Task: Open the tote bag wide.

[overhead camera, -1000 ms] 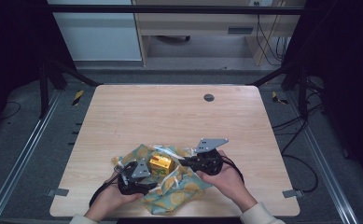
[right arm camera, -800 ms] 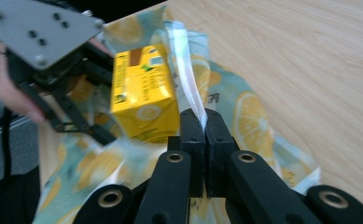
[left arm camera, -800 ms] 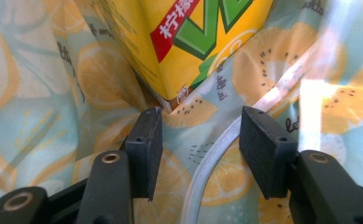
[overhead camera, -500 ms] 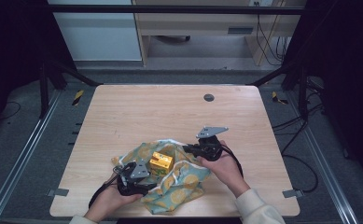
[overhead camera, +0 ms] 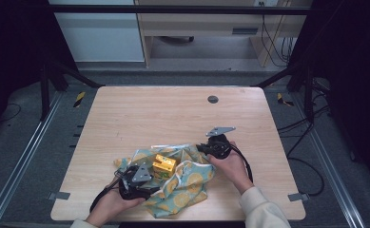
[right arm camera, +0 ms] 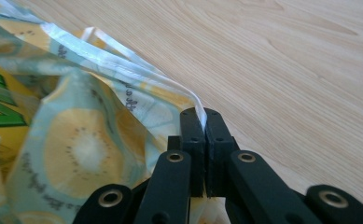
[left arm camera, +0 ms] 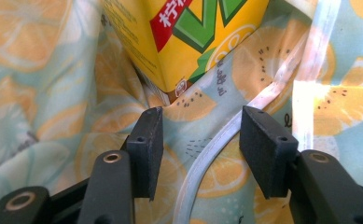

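Yellow carton (overhead camera: 164,164) sits inside a fruit-print bag (overhead camera: 185,183) at the near edge of the wooden table (overhead camera: 173,114), lying between the two grippers; the left gripper (left arm camera: 201,140) has its jaws about half apart over the bag's cloth just below the carton (left arm camera: 184,42), with a pale strap (left arm camera: 226,135) running between the pads and neither pad pressing on it. The right gripper (right arm camera: 205,135), at the bag's right side, has its jaws pressed together on a thin white edge of the bag (right arm camera: 76,140); its hand (overhead camera: 232,166) rests on the table.
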Available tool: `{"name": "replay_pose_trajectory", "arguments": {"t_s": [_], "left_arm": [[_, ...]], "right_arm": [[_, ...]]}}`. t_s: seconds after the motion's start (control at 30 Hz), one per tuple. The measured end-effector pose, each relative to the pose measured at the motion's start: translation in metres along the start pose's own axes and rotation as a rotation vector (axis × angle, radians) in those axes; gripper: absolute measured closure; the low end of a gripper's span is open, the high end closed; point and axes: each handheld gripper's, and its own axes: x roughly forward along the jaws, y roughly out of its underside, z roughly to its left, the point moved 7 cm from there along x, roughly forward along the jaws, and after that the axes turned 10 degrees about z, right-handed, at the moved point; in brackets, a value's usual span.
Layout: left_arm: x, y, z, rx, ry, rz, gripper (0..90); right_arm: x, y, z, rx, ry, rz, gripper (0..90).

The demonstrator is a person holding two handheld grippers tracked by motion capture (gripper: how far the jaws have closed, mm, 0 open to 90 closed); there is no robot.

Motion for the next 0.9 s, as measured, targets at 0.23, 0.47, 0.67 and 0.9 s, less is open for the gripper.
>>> {"name": "replay_pose_trajectory", "arguments": {"t_s": [0.23,0.47,0.67,0.9], "left_arm": [[0.000,0.001,0.000,-0.004,0.001,-0.003,49.1],[0.000,0.001,0.000,-0.007,-0.001,-0.004,49.2],[0.000,0.001,0.000,-0.009,-0.002,-0.006,49.4],[0.000,0.001,0.000,-0.009,-0.005,-0.006,48.5]], "right_arm": [[0.005,0.009,-0.011,0.013,0.032,0.022,88.9],[0.005,0.010,-0.014,0.013,0.053,0.025,89.0],[0.006,0.012,-0.018,0.003,0.080,0.033,88.8],[0.007,0.013,-0.020,0.002,0.094,0.032,88.3]]}}
